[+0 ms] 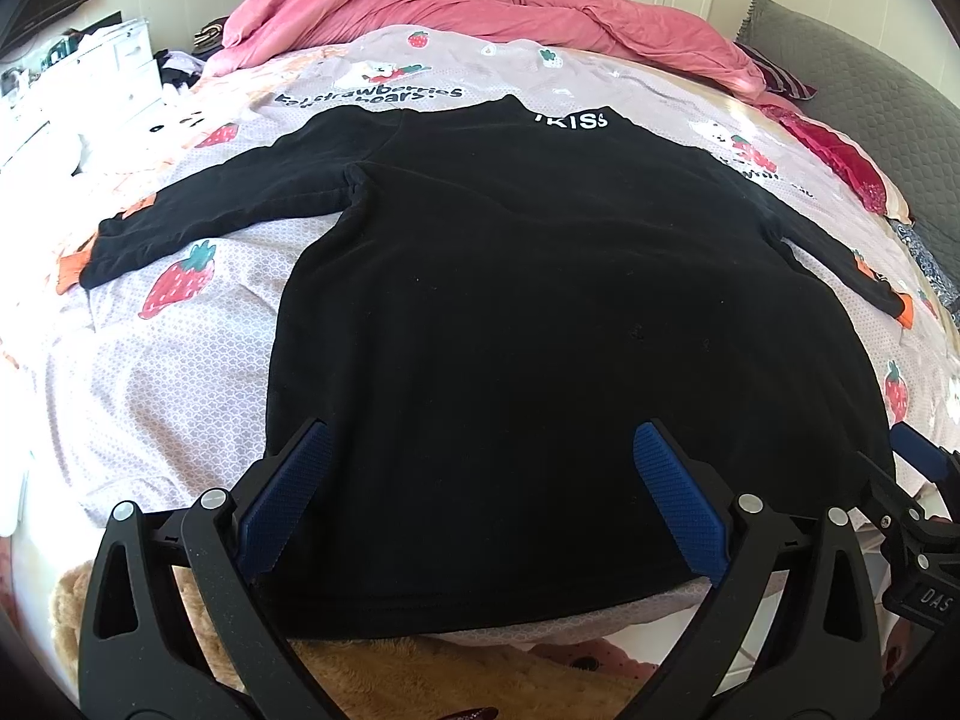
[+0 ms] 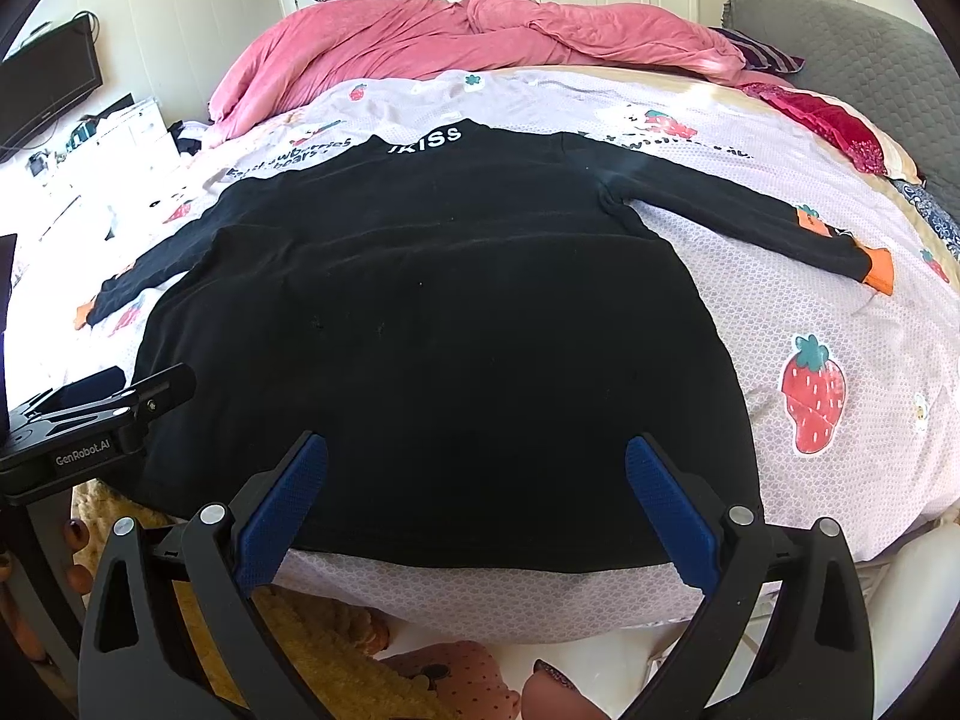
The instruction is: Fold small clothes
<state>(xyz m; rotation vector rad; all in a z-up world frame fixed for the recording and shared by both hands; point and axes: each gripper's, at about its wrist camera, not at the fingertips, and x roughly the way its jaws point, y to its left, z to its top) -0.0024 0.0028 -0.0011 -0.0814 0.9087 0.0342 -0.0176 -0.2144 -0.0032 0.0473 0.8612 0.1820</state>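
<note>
The left tool (image 1: pixel 480 498) hangs wide open over the hem of the black top (image 1: pixel 540 312), gripping nothing. The right tool (image 2: pixel 477 504) does the same beside it, blue pads (image 2: pixel 282 510) spread well apart and empty. Its housing, seen at the edge of the left view, reads "DAS"; the left one's reads "GenRobot.AI". The top lies flat on the bed sheet (image 2: pixel 810 312), hem nearest, both sleeves (image 2: pixel 750 216) stretched out sideways, so folding looks not yet begun. The next move probably calls for pinching a sleeve or a hem corner and carrying it across the body. White letters at the collar read "KISS". The sheet's print says something like "strawberries bears". Beyond lies a rumpled pink duvet (image 1: pixel 480 0).
</note>
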